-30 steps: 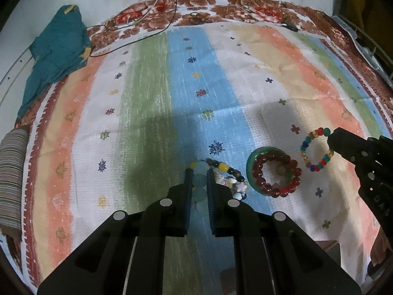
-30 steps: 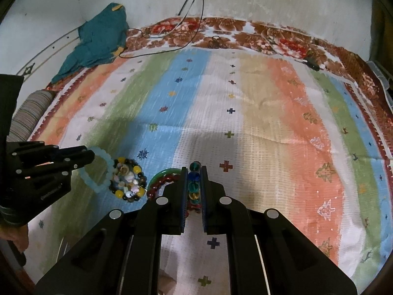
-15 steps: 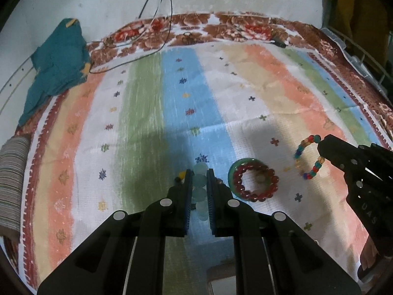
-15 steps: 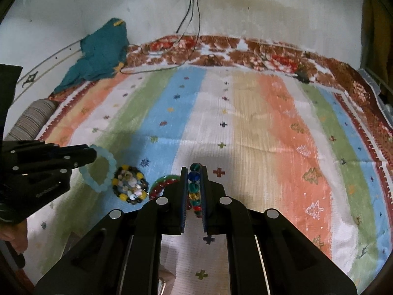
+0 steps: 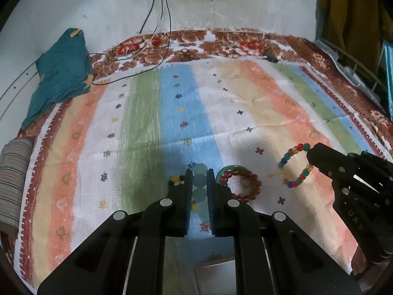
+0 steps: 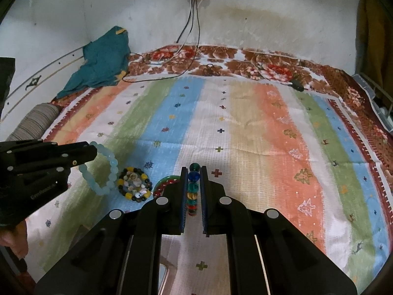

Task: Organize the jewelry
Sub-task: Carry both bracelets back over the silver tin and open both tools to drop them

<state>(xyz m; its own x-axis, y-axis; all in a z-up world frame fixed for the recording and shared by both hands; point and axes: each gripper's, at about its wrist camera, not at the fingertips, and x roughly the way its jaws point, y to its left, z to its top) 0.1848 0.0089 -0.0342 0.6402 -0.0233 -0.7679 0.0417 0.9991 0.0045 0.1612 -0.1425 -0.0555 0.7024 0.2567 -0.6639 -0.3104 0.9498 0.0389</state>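
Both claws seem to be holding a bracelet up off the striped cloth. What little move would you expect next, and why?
Probably carry both a little further clear of the pile before setting them down apart. The left claw is shut on the pale blue bracelet, the right claw on the multicoloured bracelet, and both hang close above the red bead bracelet and mixed bead bracelet lying on the cloth.

Striped multicoloured bedsheet (image 5: 147, 127) over a floral brown blanket (image 6: 221, 64), crumpled teal cloth (image 5: 61, 73), black cables (image 6: 191, 24), striped pillow (image 6: 34, 123)
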